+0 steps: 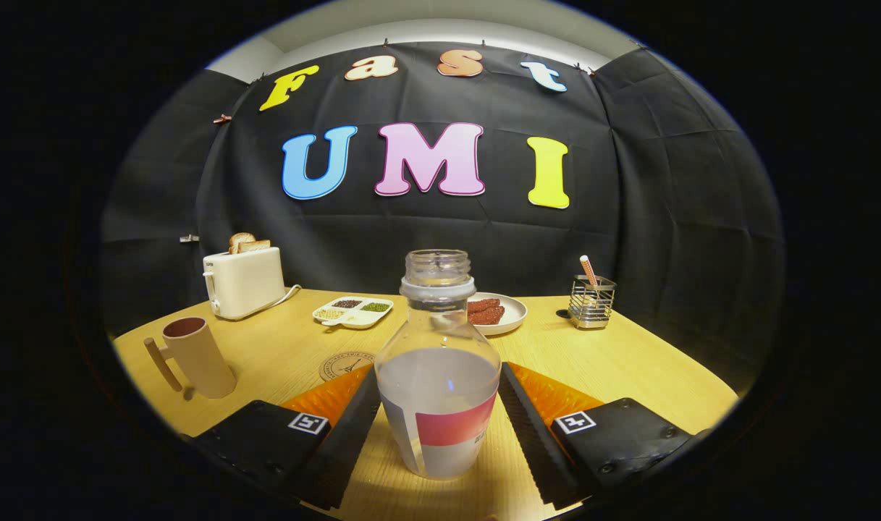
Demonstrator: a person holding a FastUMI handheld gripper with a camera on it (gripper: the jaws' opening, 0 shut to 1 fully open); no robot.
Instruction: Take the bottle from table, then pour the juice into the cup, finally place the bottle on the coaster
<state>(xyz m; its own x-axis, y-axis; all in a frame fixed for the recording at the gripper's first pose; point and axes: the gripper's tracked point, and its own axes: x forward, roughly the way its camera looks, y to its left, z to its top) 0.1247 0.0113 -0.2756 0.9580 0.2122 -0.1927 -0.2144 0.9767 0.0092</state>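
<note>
My jaws point(439, 427) spread wide w/ the uncapped bottle point(438, 376) upright btwn them on the table point(628, 362), not gripped; cup point(197, 356) far left, coaster point(344, 364) beyond

Warm, even overhead light falls on the pale wooden table point(628, 362), brightest nearest the camera under the clear plastic bottle point(438, 376), which carries a small glint on its side. The tan handled cup point(197, 356) casts a short soft shadow beside its base. Focus is sharp mid-table. Fisheye distortion bows the table's edge and darkens the rim, where the gripper point(438, 420), fingers spread either side of the bottle, lies in shade.
</note>
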